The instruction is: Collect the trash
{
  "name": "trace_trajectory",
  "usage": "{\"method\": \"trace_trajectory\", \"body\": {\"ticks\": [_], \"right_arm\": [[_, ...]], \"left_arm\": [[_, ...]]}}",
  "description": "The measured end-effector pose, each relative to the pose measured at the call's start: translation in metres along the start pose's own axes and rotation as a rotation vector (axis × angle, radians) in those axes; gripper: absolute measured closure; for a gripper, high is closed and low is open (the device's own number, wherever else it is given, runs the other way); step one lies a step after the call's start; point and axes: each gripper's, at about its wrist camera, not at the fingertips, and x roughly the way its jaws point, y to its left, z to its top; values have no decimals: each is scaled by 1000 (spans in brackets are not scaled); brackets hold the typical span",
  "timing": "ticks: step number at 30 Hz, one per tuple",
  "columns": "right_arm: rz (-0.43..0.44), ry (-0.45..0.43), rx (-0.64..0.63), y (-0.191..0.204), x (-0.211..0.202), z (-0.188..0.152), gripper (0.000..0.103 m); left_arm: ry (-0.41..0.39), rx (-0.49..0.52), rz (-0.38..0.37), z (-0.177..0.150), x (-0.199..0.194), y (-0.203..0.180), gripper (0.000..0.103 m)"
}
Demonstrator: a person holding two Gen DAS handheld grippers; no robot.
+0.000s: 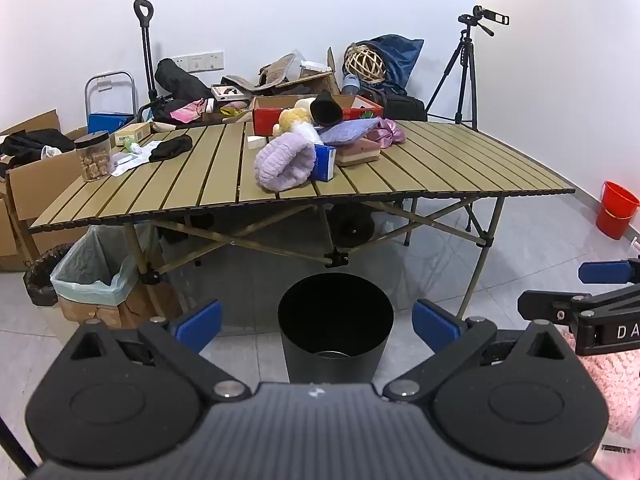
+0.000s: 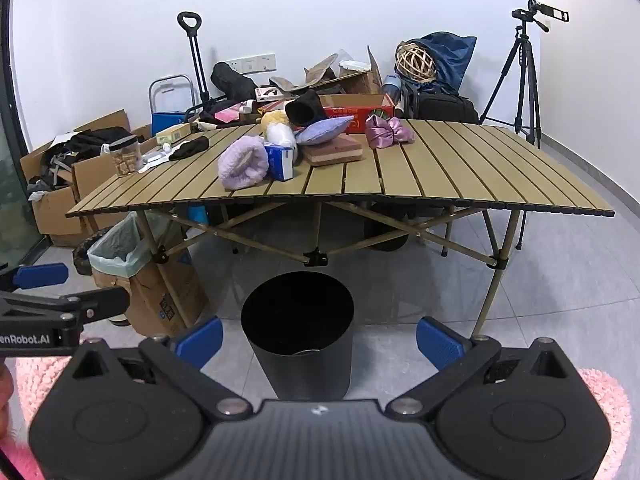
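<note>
Both grippers are just hanging out in front of the table right now, nothing in either. The left gripper [image 1: 316, 326] has its blue pads spread wide with only air between them, and the right gripper [image 2: 319, 338] is the same, splayed and empty. They sit side by side at about the same height, each catching the other at the edge of its view, which reads to me like a ready pose before anything gets picked.

Straight ahead of both, on the floor just in front of the table's near edge, stands the black bin [image 1: 335, 330]. It's upright, mouth open, and looks mostly empty, maybe something pale at the bottom but I can't tell. Parking it there makes sense: anything grabbed off the near edge only has to drop a short way.

The folding table [image 1: 460, 168] carries the mess. Mid-table there's a heap: a fuzzy purple hat [image 1: 285, 164], a blue and white carton [image 1: 326, 163], plush stuff and cloth. Toward the left edge sit a jar of snacks [image 1: 93, 156], a black cloth [image 1: 171, 149] and some white paper scraps [image 1: 132, 160].

My guess is the scraps and maybe the carton are the actual trash. Under the left corner there's also a lined cardboard box [image 1: 96, 276].
</note>
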Motion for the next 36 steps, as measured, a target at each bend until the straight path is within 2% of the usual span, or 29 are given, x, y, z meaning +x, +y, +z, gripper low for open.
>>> {"method": "trace_trajectory", "body": {"ticks": [1,36], "right_arm": [[5,4,4,0,0,0,0],[1,-3,-2,0,-2,1,0]], "left_arm": [[-17,-10,-4,-1,-2,1,0],[-17,-19,-17,-3,0,2,0]]}}
